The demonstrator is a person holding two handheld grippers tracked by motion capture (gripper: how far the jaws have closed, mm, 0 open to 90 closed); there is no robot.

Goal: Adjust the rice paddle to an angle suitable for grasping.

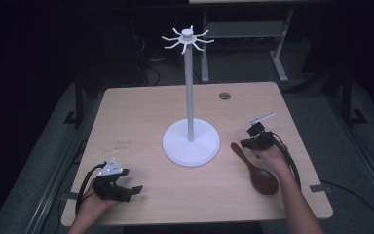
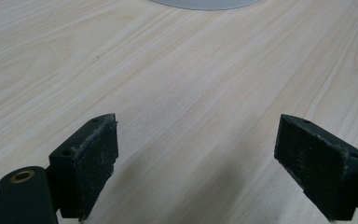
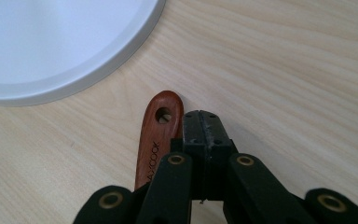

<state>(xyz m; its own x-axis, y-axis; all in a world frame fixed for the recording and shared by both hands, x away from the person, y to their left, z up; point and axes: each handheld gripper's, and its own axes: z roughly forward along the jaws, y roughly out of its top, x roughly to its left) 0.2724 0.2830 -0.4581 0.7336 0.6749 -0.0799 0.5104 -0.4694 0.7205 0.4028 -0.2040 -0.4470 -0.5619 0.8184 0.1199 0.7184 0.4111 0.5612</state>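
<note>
High view: left gripper (image 1: 126, 187) rests on table (image 1: 141, 112) w/ fingers spread, nothing btwn them. Right gripper (image 1: 250, 145) sits at the wooden spoon (image 1: 255, 169) handle end; spoon bowl lies back toward the person.

Left gripper view: fingers (image 2: 95, 158) released, bare table ahead, white stand base (image 2: 205, 3) well beyond.

Right gripper view: fingers (image 3: 205, 135) clenched together, empty; spoon handle tip w/ hole lies just beside them on their left, white base beyond.
</note>
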